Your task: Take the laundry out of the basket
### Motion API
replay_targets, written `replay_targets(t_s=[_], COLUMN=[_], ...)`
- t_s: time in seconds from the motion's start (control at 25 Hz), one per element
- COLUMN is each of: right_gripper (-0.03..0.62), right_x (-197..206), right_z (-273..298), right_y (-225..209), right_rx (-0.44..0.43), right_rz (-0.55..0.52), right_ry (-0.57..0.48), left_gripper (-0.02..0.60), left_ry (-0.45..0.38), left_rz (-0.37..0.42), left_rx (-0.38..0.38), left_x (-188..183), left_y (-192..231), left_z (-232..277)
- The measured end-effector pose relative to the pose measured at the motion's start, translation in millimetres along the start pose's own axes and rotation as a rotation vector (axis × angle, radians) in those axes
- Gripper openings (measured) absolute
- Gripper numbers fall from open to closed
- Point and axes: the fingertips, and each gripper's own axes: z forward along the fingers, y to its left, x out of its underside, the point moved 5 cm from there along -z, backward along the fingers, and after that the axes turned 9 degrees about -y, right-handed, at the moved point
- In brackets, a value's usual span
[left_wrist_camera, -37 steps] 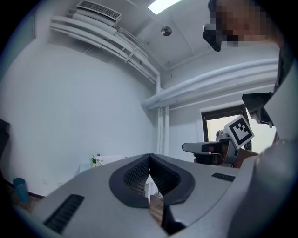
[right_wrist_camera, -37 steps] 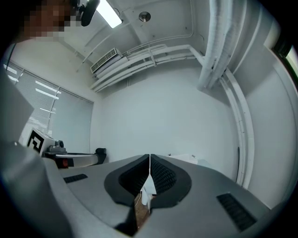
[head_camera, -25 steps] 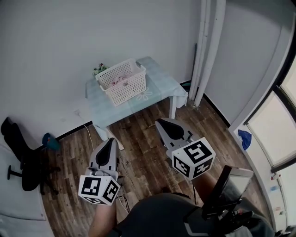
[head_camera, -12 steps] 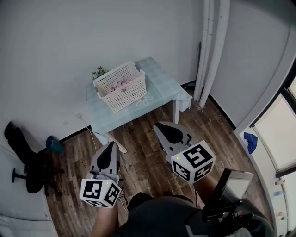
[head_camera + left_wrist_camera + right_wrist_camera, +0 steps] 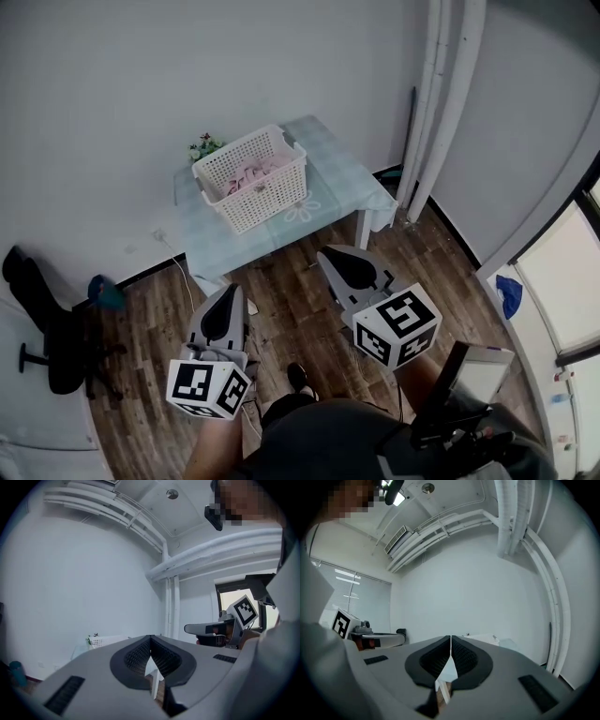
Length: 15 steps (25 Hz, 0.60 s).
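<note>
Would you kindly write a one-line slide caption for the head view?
Left tongs and right tongs, shut and empty, short of the table bearing the laundry basket.

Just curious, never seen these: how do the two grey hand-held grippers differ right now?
The grey left gripper is held nearer the person; the grey right gripper reaches further towards the white lattice basket. Their marker cubes show different patterns. Both have jaws shut and empty.

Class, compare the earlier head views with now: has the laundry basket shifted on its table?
No. The basket stays at the table's back corner, beside the small plant.
</note>
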Motion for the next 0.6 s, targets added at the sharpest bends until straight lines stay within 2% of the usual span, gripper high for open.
replay_targets(t_s=[0.6], right_gripper=[0.018], right_x=[9], right_z=[99], right_y=[6], right_rx=[0.019], right_rz=[-0.029], right_ry=[0.028], left_gripper=[0.010], left_ry=[-0.018], left_rz=[-0.030], left_rx=[0.035], left_x=[0], left_y=[89], left_z=[44])
